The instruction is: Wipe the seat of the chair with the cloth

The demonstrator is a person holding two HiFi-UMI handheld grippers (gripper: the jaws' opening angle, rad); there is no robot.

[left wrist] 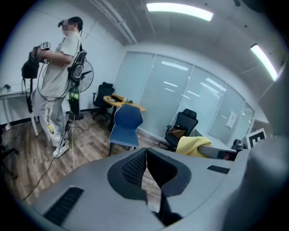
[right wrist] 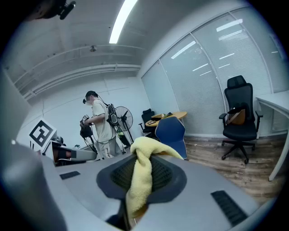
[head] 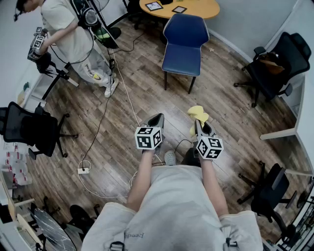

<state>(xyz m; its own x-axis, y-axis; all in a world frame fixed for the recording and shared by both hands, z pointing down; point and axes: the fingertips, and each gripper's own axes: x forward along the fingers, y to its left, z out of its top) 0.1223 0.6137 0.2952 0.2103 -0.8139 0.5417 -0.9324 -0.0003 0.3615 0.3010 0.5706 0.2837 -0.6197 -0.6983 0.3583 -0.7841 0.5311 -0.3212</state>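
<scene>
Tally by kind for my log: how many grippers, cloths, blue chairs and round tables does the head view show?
Grippers: 2 (left gripper, right gripper)
Yellow cloth: 1
Blue chair: 1
Round table: 1
Total: 5

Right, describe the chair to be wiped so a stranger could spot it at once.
Find the rounded wooden table at the room's far end. The chair stands just in front of it. It alone is blue with straight legs; the others are black office chairs.
</scene>
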